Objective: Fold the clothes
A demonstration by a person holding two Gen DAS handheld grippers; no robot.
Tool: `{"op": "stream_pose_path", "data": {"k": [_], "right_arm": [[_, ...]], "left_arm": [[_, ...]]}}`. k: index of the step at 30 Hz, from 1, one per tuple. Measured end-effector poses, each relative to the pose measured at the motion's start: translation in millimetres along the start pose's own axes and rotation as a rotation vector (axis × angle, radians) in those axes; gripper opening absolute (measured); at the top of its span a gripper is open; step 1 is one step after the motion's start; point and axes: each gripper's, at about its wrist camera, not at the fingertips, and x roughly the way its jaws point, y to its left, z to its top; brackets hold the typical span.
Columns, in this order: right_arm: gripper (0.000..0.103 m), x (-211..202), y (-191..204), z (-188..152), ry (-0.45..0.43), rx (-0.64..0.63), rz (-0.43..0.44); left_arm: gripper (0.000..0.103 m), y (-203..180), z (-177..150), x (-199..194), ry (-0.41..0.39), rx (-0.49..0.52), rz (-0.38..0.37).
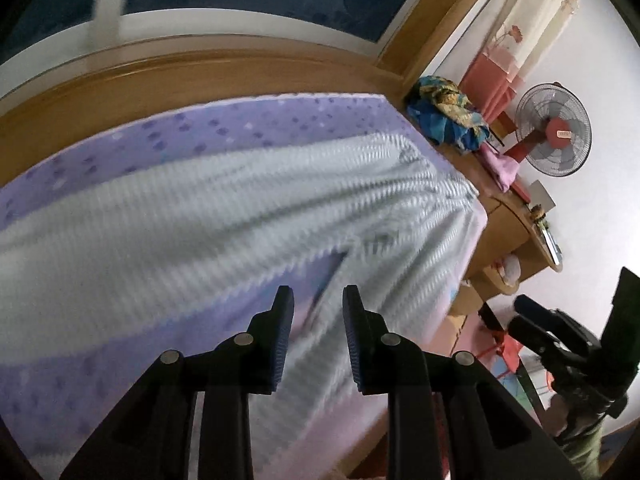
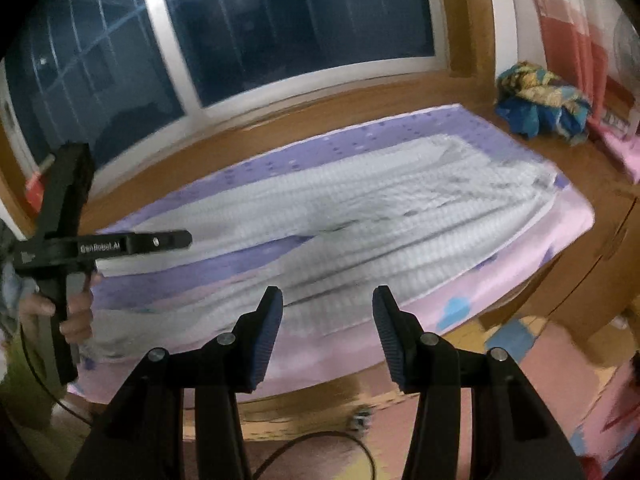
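Observation:
A pale checked garment (image 1: 240, 208) lies spread lengthwise on a bed with a purple and pink sheet (image 1: 120, 148). My left gripper (image 1: 318, 306) hovers above the garment's near part. Its jaws stand a little apart with nothing between them. In the right wrist view the same garment (image 2: 380, 208) stretches across the sheet (image 2: 520, 280). My right gripper (image 2: 328, 300) is open and empty over the bed's near edge. A hand (image 2: 76, 312) holds the left gripper's body (image 2: 60, 240) at the left. Both views are blurred by motion.
A crumpled blue and yellow cloth (image 2: 540, 100) sits on the wooden ledge by the bed's far right corner. A standing fan (image 1: 554, 130), a pink cloth (image 1: 502, 168) and a curtain (image 1: 520, 32) are beyond. A dark window (image 2: 280, 20) runs behind the bed. A cable (image 2: 320, 440) lies on the floor.

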Motion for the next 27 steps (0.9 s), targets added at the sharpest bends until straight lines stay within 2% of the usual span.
{"op": "stream_pose_path", "data": {"k": [4, 7, 9, 13, 17, 22, 24, 27], "right_arm": [[0.047, 19.3, -33.6, 30.1, 0.056, -0.044, -0.023], [0.047, 34.1, -55.4, 47.7, 0.062, -0.082, -0.047], [0.047, 45.8, -70.4, 57.7, 0.072, -0.072, -0.029], [0.047, 74.5, -96.4, 80.1, 0.099, -0.097, 0.042], [0.047, 103.4, -129.4, 103.2, 0.13, -0.171, 0.138], [0.047, 132.8, -167.1, 138.4, 0.166, -0.286, 0.256], [0.047, 142.6, -184.6, 156.5, 0.172, -0.346, 0.3], [0.047, 159.3, -208.9, 182.1, 0.217, -0.35, 0.363]], "left_arm": [[0.024, -18.9, 35.6, 44.2, 0.033, -0.047, -0.052], [0.024, -41.6, 55.7, 67.5, 0.067, -0.031, -0.04], [0.024, -54.1, 59.9, 74.1, 0.063, -0.021, -0.051], [0.024, -70.4, 65.7, 94.4, 0.068, -0.051, -0.006], [0.024, -84.3, 67.0, 114.2, 0.034, -0.148, 0.053], [0.024, -100.1, 69.8, 134.3, -0.03, -0.315, 0.12], [0.024, -108.7, 71.3, 142.7, -0.042, -0.361, 0.146], [0.024, -123.1, 72.8, 149.0, -0.065, -0.395, 0.177]]}}
